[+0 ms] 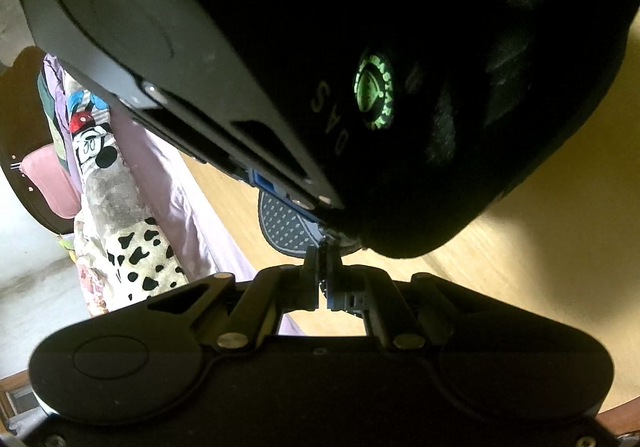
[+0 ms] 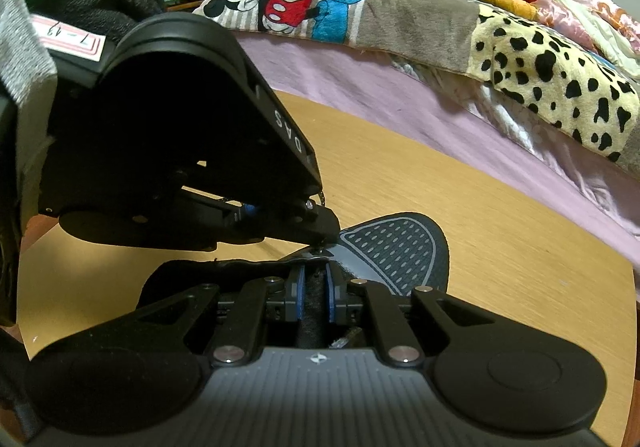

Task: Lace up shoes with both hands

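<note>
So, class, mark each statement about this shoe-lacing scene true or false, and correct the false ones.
1. The shoe rests on a wooden table. True.
2. The left gripper is wide open. False: its jaws are shut together.
3. The right gripper has a dark strip between its blue pads. True.
4. The cartoon-mouse blanket lies on the table. False: it lies on the bed beyond the table.

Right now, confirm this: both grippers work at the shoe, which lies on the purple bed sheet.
Wrong surface: the shoe lies on the wooden table, the purple sheet beyond it, as the right wrist view shows. The left gripper and right gripper do work at it.
</note>
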`<state>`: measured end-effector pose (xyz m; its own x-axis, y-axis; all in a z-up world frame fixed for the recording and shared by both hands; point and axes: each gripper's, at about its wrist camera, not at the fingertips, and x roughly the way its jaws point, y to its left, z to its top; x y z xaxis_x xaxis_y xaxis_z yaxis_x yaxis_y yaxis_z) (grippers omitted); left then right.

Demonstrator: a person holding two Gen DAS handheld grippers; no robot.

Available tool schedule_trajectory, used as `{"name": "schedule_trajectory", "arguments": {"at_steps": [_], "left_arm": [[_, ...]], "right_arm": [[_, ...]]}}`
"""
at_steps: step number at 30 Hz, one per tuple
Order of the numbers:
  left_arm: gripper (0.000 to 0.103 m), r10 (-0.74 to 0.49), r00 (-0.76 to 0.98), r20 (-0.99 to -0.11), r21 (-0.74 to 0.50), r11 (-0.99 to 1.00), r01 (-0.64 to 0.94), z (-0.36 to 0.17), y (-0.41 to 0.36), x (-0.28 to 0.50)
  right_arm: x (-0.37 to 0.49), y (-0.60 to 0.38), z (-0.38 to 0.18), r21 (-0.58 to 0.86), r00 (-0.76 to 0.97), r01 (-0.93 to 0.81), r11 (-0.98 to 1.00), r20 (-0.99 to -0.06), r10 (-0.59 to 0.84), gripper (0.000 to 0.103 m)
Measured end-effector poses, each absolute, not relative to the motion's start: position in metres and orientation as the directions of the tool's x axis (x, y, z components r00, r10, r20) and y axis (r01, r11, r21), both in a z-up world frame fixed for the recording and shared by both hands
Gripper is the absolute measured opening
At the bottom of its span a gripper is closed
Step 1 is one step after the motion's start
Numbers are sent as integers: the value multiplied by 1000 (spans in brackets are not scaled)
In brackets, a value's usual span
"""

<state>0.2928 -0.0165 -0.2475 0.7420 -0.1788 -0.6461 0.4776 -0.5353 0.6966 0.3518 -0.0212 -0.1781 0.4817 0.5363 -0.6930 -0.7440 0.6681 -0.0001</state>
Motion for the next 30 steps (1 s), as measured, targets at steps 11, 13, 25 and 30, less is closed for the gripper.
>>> {"name": "schedule_trajectory", "arguments": {"at_steps": [11, 13, 25, 30], "left_arm": [[1, -228, 723, -652, 716, -500, 488, -249, -7, 285], [1, -236, 721, -651, 721, -488, 491, -249, -6, 284], [1, -256, 718, -647, 739, -442, 508, -252, -5, 280], [1, -257, 719, -645, 744, -426, 515, -252, -4, 280]], "right_arm": [[349, -18, -180, -17, 497, -736, 677, -692, 523, 11], [349, -18, -181, -18, 497, -735, 678, -693, 521, 12], [351, -15, -184, -20, 505, -707, 707, -714, 485, 5], [350, -14, -186, -28, 514, -701, 713, -713, 477, 5]]}}
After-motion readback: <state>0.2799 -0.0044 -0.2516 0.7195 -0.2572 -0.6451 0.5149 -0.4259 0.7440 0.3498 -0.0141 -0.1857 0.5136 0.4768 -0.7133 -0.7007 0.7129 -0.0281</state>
